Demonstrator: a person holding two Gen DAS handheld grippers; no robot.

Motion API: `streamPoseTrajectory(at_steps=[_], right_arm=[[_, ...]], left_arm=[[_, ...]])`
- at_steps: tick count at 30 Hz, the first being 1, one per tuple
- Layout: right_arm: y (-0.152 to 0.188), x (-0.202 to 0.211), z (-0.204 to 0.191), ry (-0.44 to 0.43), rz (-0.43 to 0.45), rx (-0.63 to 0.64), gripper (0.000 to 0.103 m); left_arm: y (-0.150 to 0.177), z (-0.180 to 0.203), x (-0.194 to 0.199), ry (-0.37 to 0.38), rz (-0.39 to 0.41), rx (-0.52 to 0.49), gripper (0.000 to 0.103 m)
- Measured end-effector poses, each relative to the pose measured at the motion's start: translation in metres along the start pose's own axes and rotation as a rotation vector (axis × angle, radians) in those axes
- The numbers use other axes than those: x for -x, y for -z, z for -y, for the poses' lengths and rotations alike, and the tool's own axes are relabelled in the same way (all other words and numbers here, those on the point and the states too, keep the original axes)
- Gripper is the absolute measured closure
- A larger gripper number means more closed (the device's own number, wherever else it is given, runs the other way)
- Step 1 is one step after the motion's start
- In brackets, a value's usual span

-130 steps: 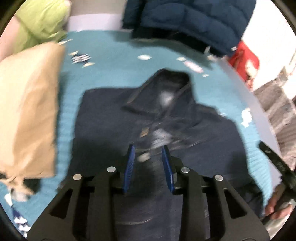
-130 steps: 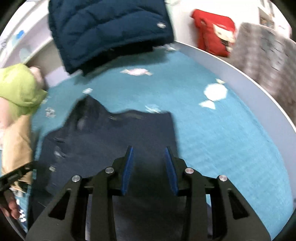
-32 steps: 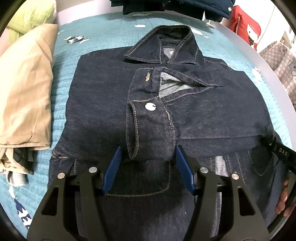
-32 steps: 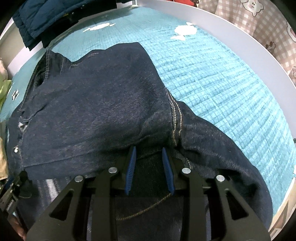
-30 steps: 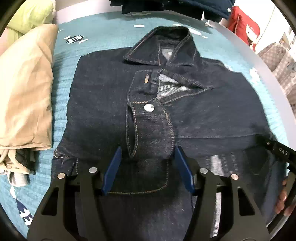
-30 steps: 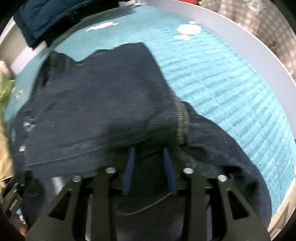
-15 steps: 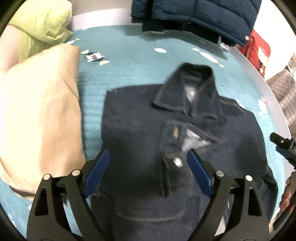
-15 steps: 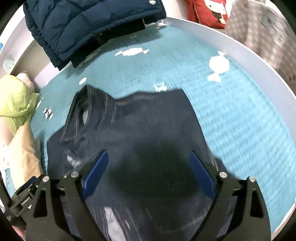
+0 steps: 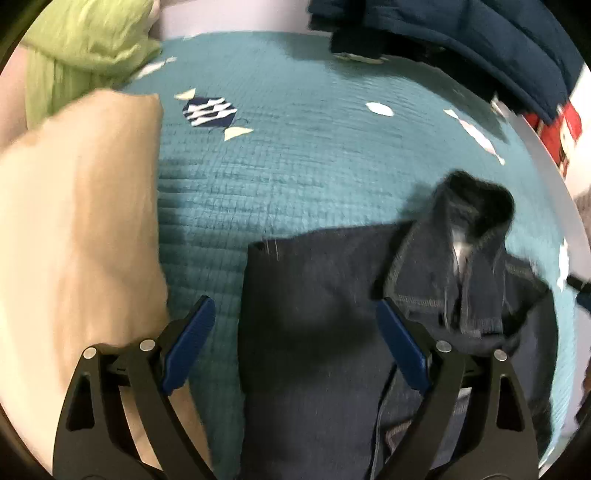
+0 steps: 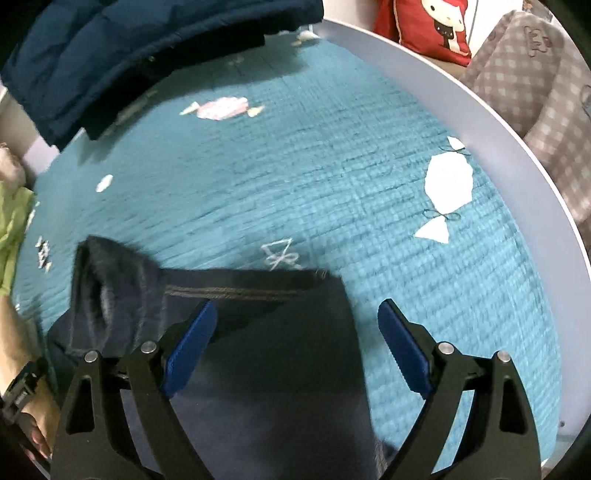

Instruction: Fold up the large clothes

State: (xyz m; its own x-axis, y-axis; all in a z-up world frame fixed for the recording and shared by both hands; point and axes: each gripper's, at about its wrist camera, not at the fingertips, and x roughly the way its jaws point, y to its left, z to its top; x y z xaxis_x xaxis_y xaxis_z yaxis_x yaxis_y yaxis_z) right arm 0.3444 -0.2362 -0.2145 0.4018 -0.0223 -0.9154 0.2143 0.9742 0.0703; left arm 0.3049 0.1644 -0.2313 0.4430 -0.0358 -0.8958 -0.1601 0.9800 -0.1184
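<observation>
In the left wrist view, the left gripper point(image 9: 293, 343) hangs with its jaws spread wide and nothing pinched between them; they have just been opening. Below it the dark denim jacket point(image 9: 314, 317) lies folded on the teal quilt point(image 9: 295, 155) of the bed, its collar point(image 9: 465, 236) toward the right. A tan garment point(image 9: 74, 221) lies just beside the jacket on the left, with a green cloth point(image 9: 81, 48) behind it and a navy puffer coat point(image 9: 480, 33) at the far edge. In the right wrist view, the right gripper point(image 10: 295, 347) is likewise spread wide and empty, its jaws also just having opened, above the jacket's point(image 10: 266, 369) flat right part. The collar point(image 10: 99, 288) shows at left. A red cushion point(image 10: 432, 26) and a checked cloth point(image 10: 535, 92) lie beyond the bed's pale rim point(image 10: 498, 125). No containers show in either view.
</observation>
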Motion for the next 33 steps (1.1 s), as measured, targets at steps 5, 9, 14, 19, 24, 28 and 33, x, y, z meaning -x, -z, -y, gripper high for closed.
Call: streamPoseTrajectory(at_steps=[5,9,14,19,24,28,33], right_arm=[[-0.008,-0.032,0.011,0.012,-0.089,-0.025,0.017],[-0.01,-0.051,0.019,0.012,-0.128,-0.064,0.017],[-0.01,-0.057,0.021,0.059,-0.142,-0.1,0.017],[-0.005,-0.025,0.002,0.125,0.004,-0.049,0.017],[0.013,0.028,-0.044,0.006,0.192,0.1,0.017],[0.026,0.035,-0.071,-0.084,0.172,0.167,0.017],[0.044,0.033,-0.075,-0.147,0.107,0.187,0.018]], left_arm=[[-0.016,-0.011,-0.022,0.033,-0.03,0.083,0.014],[-0.021,-0.01,-0.037,0.042,-0.03,0.11,0.014],[-0.02,-0.014,-0.054,0.024,-0.05,0.164,0.014],[-0.016,-0.004,-0.048,-0.072,-0.009,0.084,0.015],[-0.018,0.02,-0.012,-0.143,0.151,-0.046,0.037],[-0.032,0.035,-0.022,0.143,0.027,-0.08,0.046],[-0.038,0.043,-0.073,0.271,-0.204,-0.031,0.047]])
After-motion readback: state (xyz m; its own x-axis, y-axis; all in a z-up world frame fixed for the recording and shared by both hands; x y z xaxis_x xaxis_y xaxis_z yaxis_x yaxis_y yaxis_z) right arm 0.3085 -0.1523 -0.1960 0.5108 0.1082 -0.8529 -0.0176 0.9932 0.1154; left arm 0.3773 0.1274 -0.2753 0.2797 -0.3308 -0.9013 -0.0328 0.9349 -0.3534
